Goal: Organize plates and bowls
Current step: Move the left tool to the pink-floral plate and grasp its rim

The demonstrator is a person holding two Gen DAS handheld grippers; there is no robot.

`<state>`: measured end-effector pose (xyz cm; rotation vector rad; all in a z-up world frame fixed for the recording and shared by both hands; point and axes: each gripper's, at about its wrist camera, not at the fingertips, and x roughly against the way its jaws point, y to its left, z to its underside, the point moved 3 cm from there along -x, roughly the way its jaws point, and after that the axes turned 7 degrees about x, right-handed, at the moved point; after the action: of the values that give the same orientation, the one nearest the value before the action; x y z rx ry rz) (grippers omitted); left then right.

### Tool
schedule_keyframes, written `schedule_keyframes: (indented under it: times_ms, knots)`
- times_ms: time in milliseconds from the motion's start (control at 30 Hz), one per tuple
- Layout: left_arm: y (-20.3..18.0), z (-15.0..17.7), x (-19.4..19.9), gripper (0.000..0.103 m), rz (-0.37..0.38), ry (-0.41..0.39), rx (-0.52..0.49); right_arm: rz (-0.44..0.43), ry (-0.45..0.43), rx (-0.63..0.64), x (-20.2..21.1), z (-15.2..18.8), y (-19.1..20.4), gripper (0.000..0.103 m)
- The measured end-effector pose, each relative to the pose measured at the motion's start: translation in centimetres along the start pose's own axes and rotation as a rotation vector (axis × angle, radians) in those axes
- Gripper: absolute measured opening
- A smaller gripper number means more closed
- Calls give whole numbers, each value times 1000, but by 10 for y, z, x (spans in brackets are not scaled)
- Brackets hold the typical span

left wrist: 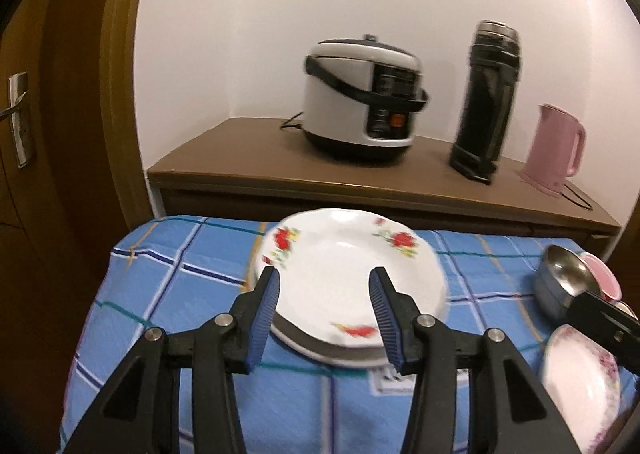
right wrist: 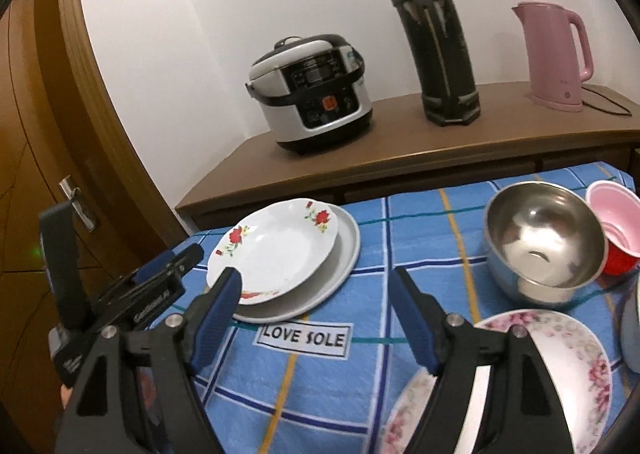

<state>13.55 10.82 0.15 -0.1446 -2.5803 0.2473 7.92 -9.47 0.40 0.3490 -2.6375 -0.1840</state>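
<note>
A white plate with red flowers [left wrist: 344, 274] [right wrist: 276, 250] lies on top of a plain grey-white plate [right wrist: 344, 254] on the blue checked cloth. My left gripper [left wrist: 324, 282] is open and empty, just above the near side of the flowered plate; it also shows at the left of the right wrist view [right wrist: 176, 266]. My right gripper [right wrist: 316, 282] is open and empty over the cloth, right of the plates. A pink-flowered bowl [right wrist: 560, 366] [left wrist: 580, 386] sits under its right finger. A steel bowl [right wrist: 544, 238] [left wrist: 564, 274] and a pink cup [right wrist: 616, 222] stand at the right.
A brown sideboard [right wrist: 400, 150] behind the table carries a rice cooker [right wrist: 312, 94], a black flask [right wrist: 436, 42] and a pink kettle [right wrist: 556, 58]. A wooden door [left wrist: 48, 134] is at the left. A grey rim [right wrist: 632, 330] shows at the far right.
</note>
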Motion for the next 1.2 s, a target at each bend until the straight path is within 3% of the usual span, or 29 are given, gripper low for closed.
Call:
schedule_keyframes:
  times_ms: [500,833,1200]
  knots:
    - [-65,46,28,49,92,89,-26,105,-101,-4,73,18,-59,77]
    - [-96,64,39,49,139,132,-59,128,-86,-43,97,45,-94,77]
    - [-121,86,33,49,173,203,-67,192,-13,-80,104,76,-125,77]
